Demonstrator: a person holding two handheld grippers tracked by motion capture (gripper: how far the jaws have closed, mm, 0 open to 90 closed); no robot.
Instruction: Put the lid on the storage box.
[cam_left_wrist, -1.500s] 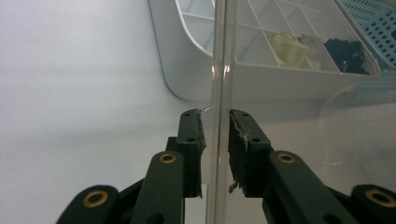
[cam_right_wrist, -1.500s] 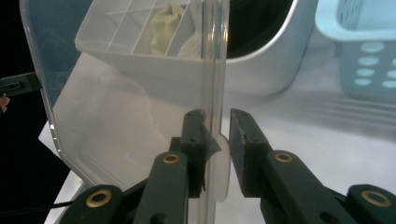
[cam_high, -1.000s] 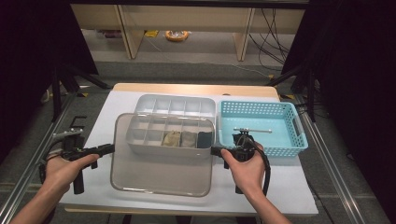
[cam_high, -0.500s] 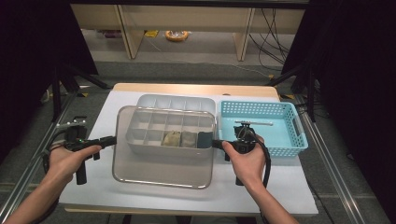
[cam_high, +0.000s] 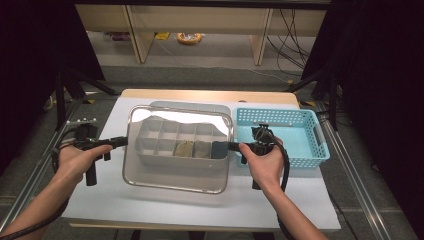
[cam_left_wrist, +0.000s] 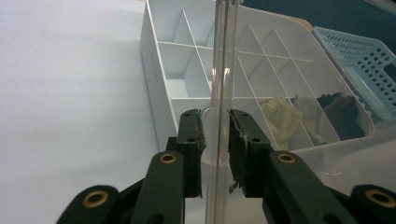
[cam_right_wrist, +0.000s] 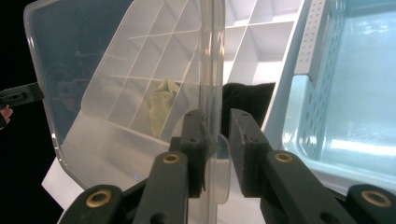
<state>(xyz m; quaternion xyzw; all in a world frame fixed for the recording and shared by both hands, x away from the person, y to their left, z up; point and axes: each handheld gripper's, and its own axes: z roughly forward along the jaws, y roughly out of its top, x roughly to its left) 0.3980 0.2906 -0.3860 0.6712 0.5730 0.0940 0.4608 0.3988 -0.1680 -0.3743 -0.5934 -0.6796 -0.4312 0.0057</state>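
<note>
In the middle of the frame, above the white bench (cam_high: 280, 200), a clear lid (cam_high: 175, 177) is held over the divided box (cam_high: 150, 142), not yet seated. Its left edge is gripped by the left tongs (cam_high: 121, 142), its right edge by the right tongs (cam_high: 223, 146). Lowering is judged to remain.

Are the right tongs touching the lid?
Touching. In the right gripper view, the right tongs straddle the clear lid edge, the left pad pressed against it.
</note>
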